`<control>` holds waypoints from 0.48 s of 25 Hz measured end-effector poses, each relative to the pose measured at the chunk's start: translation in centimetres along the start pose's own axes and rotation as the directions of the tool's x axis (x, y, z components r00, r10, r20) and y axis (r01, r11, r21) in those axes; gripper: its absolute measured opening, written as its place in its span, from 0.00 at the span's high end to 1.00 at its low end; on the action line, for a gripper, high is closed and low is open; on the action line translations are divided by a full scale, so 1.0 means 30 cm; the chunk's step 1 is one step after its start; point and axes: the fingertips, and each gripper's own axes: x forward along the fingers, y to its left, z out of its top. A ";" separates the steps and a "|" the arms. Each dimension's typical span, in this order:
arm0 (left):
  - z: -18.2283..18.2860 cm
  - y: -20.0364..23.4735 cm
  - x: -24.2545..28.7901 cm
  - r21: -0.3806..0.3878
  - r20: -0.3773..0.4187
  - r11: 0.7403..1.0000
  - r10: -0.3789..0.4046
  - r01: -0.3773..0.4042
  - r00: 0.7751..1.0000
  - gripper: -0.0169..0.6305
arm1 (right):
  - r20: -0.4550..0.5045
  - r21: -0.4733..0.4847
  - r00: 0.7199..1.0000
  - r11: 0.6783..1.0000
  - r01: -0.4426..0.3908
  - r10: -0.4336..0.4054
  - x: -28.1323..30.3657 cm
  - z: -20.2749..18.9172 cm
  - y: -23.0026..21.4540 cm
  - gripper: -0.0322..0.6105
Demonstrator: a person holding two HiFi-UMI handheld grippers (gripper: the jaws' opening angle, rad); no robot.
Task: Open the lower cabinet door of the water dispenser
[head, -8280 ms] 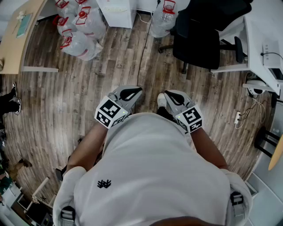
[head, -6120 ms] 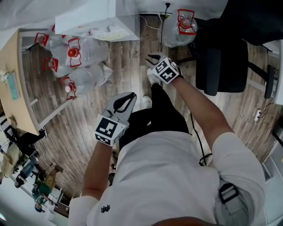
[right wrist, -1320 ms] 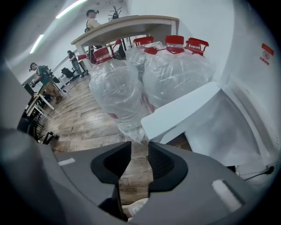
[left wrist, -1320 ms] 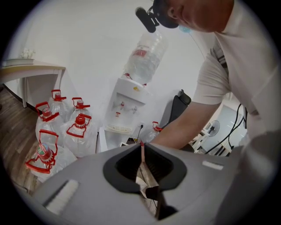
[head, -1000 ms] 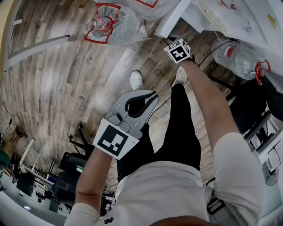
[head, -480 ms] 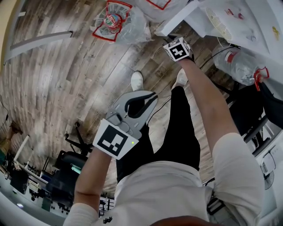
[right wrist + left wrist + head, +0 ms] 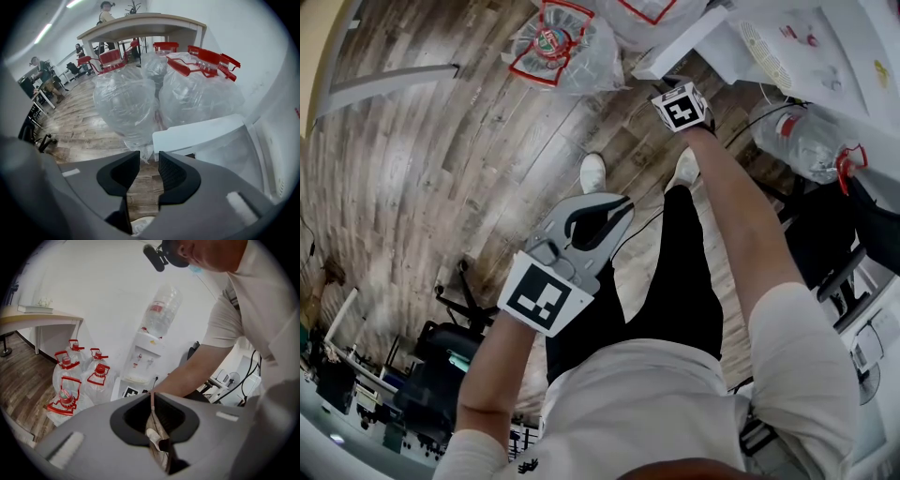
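Reaching down at the white floor-standing water dispenser, the right hand-held gripper hangs jaws apart and empty just short of its white lower cabinet door, so the approach seems unfinished and gripping the door edge to pull comes next; the left hand-held gripper rests closed, empty.

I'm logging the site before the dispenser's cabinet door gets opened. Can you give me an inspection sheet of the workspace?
Surface: wood-plank floor.
Job's things: white water dispenser with a bottle on top; lower cabinet partly hidden, so I cannot tell if its door is open or shut.
Clutter: clear water jugs with red handles, bunched beside the dispenser.
Grippers: left gripper shut and empty, away from the dispenser; right gripper open and empty, close to a white panel of the dispenser.
Cables: black cable on the floor near the dispenser.
Surroundings: desk; people seated far off.
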 end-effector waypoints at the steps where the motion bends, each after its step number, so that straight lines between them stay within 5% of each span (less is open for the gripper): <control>1: 0.003 -0.005 -0.009 0.005 0.002 1.000 -0.004 0.004 1.000 0.88 | 0.006 -0.004 1.000 1.000 0.005 -0.005 -0.017 0.007 0.007 0.76; 12: 0.128 -0.160 -0.150 0.157 0.049 0.983 -0.106 0.098 0.993 0.88 | 0.155 0.041 0.988 0.999 -0.002 -0.004 -0.455 0.084 0.193 0.79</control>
